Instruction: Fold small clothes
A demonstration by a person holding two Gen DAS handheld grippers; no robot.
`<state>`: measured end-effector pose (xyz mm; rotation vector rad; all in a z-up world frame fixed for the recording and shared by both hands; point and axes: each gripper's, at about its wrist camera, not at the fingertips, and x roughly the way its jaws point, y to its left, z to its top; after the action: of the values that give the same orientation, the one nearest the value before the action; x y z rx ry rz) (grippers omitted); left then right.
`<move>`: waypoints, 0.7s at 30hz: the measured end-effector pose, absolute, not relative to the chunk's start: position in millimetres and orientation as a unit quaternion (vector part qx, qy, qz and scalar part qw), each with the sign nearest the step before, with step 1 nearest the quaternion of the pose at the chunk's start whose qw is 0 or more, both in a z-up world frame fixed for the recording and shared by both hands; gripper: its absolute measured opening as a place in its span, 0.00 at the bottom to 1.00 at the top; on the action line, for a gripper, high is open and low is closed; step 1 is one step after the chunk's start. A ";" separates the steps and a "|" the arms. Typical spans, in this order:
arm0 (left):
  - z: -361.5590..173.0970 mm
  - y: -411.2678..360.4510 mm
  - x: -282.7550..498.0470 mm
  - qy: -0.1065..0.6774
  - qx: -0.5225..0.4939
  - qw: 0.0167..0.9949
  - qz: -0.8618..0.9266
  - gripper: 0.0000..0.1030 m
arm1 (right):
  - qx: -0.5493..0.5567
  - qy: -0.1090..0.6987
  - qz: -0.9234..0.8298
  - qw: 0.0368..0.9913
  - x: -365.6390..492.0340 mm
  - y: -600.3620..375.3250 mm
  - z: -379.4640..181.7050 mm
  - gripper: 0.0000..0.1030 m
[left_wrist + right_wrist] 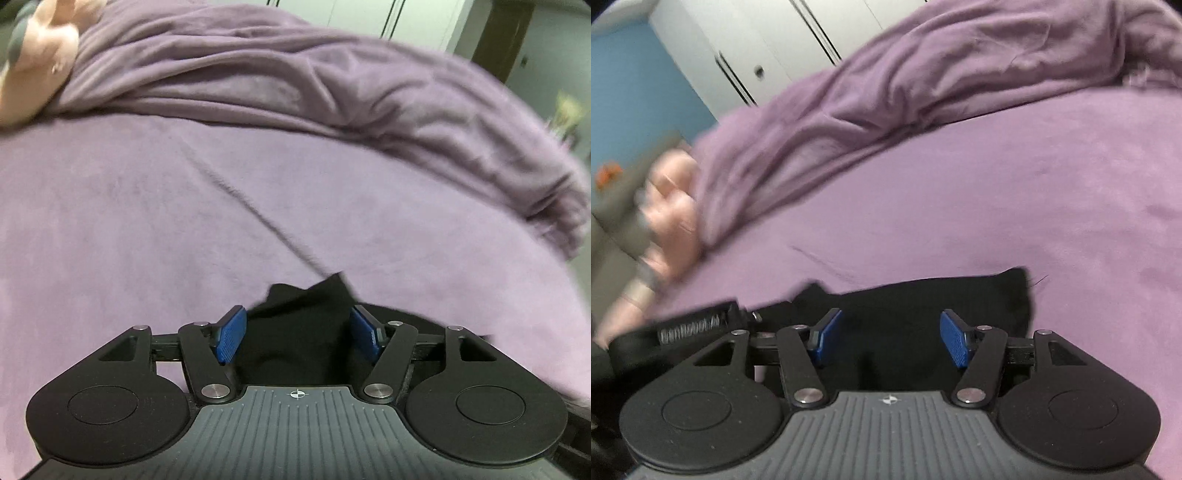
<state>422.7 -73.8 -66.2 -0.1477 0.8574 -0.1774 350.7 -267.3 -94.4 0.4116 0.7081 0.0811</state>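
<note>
A small black garment lies on the purple bed cover. In the left wrist view my left gripper is open, its blue pads on either side of a raised fold of the black cloth. In the right wrist view the same black garment lies flat and wide under my right gripper, which is open with its blue pads apart just above the cloth. The left gripper's body shows blurred at the left of that view, with the hand holding it.
The purple bed cover fills both views. A bunched purple blanket runs along the far side. A hand shows at the top left of the left wrist view. White wardrobe doors stand beyond the bed.
</note>
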 end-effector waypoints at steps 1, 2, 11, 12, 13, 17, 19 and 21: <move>-71.9 -77.8 425.1 0.413 -0.065 0.904 -0.085 0.68 | 0.156 0.344 0.009 0.926 354.8 -264.3 -101.3 0.56; -79.0 -81.4 427.3 0.404 -0.057 0.909 -0.085 0.70 | 0.132 0.341 -0.009 0.931 357.9 -263.7 -106.2 0.56; -100.2 -68.3 438.9 0.411 -0.101 0.903 -0.068 0.96 | 0.174 0.327 -0.022 0.928 359.2 -292.2 -136.8 0.53; -95.7 -66.9 436.4 0.420 -0.092 0.900 -0.071 0.99 | 0.172 0.327 -0.024 0.929 357.4 -291.7 -134.4 0.53; -90.0 -65.6 433.1 0.431 -0.085 0.896 -0.066 1.00 | 0.173 0.328 -0.028 0.928 353.5 -289.8 -130.2 0.53; -64.0 -43.3 391.1 0.463 -0.101 0.878 -0.070 1.00 | 0.162 0.333 0.010 0.929 304.6 -274.0 -104.4 0.57; -46.5 -30.3 348.9 0.432 -0.103 0.891 -0.098 1.00 | 0.152 0.325 0.027 0.933 257.1 -268.9 -94.2 0.61; -35.1 -20.7 303.7 0.409 -0.089 0.902 -0.103 1.00 | 0.162 0.335 0.040 0.928 214.5 -270.5 -94.6 0.62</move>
<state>303.7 -20.7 -35.1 -0.1835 0.8461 -0.2124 214.5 -270.5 -94.6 0.3318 0.6857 0.0812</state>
